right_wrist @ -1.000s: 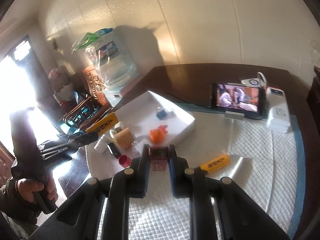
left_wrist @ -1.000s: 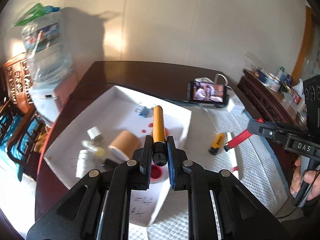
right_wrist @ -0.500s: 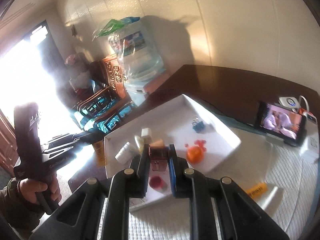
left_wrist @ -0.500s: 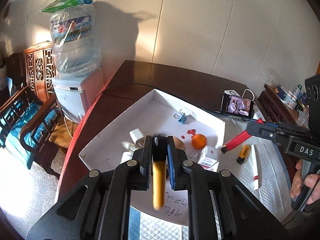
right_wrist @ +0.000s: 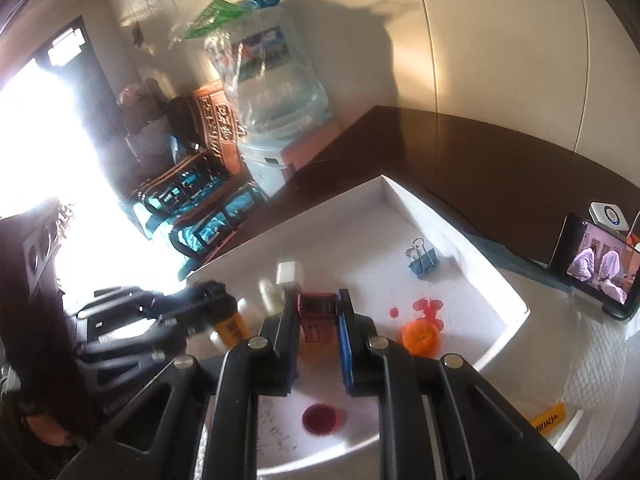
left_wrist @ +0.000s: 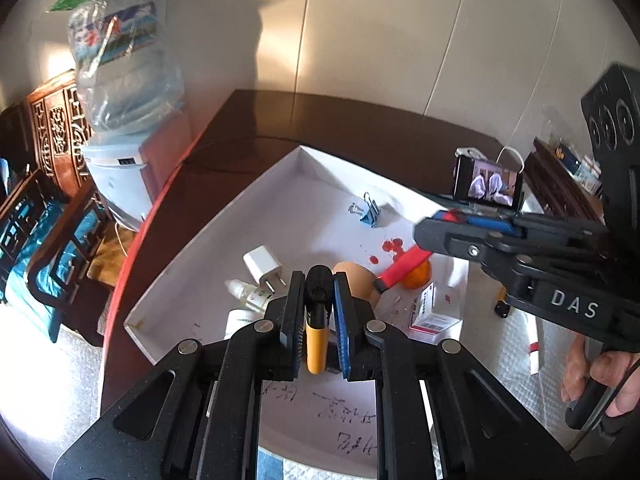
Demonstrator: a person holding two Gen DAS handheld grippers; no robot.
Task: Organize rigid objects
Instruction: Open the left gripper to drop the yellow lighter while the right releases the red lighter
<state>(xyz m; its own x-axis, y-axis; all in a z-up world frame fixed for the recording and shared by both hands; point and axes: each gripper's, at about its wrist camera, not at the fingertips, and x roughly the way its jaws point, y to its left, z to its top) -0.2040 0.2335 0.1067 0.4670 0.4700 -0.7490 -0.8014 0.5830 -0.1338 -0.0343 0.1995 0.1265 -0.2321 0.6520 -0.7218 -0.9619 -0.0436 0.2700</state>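
Note:
My left gripper (left_wrist: 318,292) is shut on a yellow and black lighter (left_wrist: 317,340), which hangs down over the near part of the white tray (left_wrist: 256,200). My right gripper (right_wrist: 318,308) is shut on a red lighter (right_wrist: 318,314) and holds it above the tray (right_wrist: 440,216). In the left wrist view the right gripper reaches in from the right with the red lighter (left_wrist: 404,266) pointing down over the tray. The tray holds a blue binder clip (left_wrist: 366,212), a white charger plug (left_wrist: 264,268), a small dropper bottle (left_wrist: 246,292), an orange (right_wrist: 420,336), a brown roll (left_wrist: 356,278) and a small box (left_wrist: 434,308).
A phone (left_wrist: 486,182) playing video stands on the white quilted mat (right_wrist: 580,360) right of the tray. A second yellow lighter (right_wrist: 546,416) lies on the mat. A red cap (right_wrist: 322,420) lies in the tray. A water dispenser (left_wrist: 124,128) and wooden chairs stand left of the dark table.
Both grippers have moved closer over the tray. The right gripper with the red lighter now reaches over the tray's middle. The yellow lighter still hangs down from my left gripper.

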